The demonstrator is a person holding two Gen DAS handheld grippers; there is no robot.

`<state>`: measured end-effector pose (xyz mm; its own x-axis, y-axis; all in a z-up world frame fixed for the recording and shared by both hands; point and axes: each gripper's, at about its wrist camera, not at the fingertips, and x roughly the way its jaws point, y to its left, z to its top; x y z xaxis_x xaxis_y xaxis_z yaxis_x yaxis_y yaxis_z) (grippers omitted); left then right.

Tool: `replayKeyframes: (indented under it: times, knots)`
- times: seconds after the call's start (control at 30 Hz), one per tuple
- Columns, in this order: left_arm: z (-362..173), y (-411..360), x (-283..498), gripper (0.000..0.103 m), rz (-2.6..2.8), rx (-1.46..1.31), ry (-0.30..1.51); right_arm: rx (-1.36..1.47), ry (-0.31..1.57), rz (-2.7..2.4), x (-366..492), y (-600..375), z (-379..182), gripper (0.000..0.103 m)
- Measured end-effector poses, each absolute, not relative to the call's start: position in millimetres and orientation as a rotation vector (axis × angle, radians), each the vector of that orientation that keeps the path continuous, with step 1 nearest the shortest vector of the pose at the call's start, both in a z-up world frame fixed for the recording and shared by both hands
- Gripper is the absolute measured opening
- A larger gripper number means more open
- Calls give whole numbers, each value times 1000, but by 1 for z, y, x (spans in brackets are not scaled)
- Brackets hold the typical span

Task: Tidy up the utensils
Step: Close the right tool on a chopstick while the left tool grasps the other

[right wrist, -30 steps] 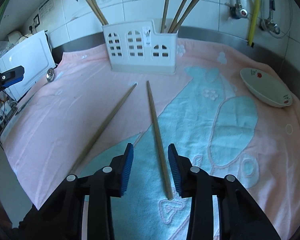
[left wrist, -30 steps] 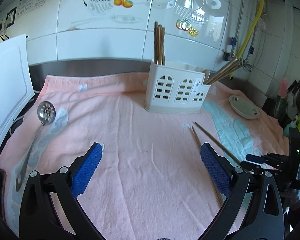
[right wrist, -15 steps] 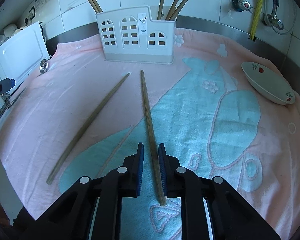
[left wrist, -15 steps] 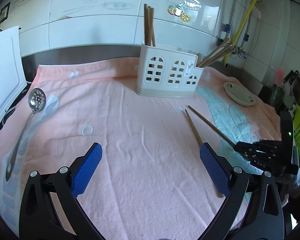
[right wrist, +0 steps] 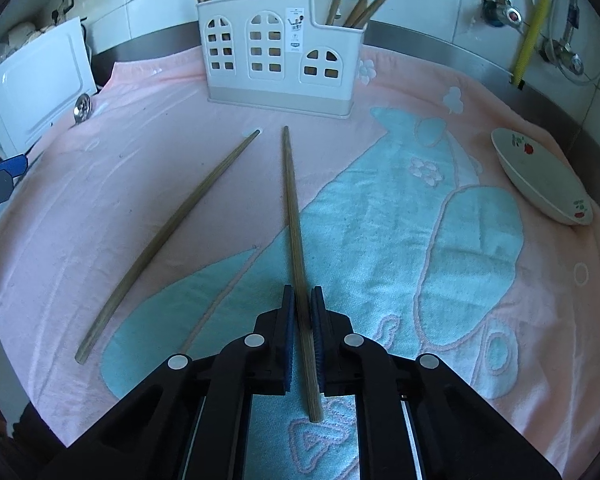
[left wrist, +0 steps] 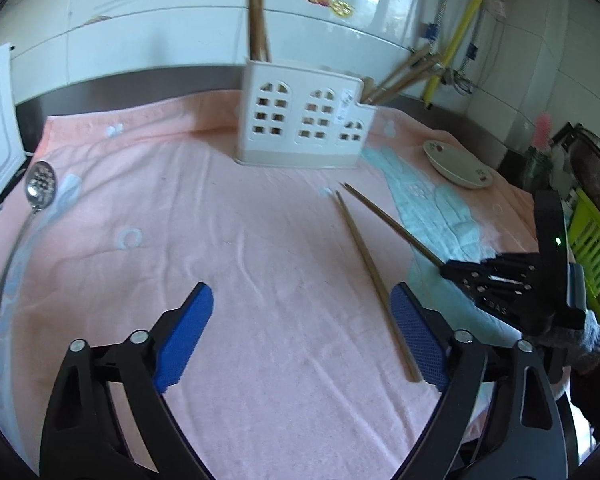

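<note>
Right gripper (right wrist: 301,312) pinches one chopstick (right wrist: 294,216) near its thick end. Long axis runs away from the gripper, thin tip toward the white utensil holder (right wrist: 280,52) at the towel's (right wrist: 440,240) far side. Second chopstick (right wrist: 172,236) lies loose on the towel, left of the first, angled toward the holder. Left gripper (left wrist: 300,344) hangs above the towel, spread wide, holding nothing.
</note>
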<state>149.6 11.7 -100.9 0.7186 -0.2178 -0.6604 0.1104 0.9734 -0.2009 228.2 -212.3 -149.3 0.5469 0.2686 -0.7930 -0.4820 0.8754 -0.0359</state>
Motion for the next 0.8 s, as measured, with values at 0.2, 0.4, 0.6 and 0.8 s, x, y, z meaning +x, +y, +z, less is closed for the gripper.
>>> replayKeyframes:
  times: [0.2,0.4,0.6,0.8]
  knots:
    - [-114,-19,151,69,-265,-129,797,-225,866,456,225,-218,-143,7]
    - [-130,-49,161,54,-323,-151,854,-179,800,457,217,-228,-120,7]
    - [-145,-63,174,29,-338,-186,908,-148,729,459,209,-236,-93,7]
    - [-152,-66,182,23,-310,-205,938,-146,708,463,205,-239,-83,7]
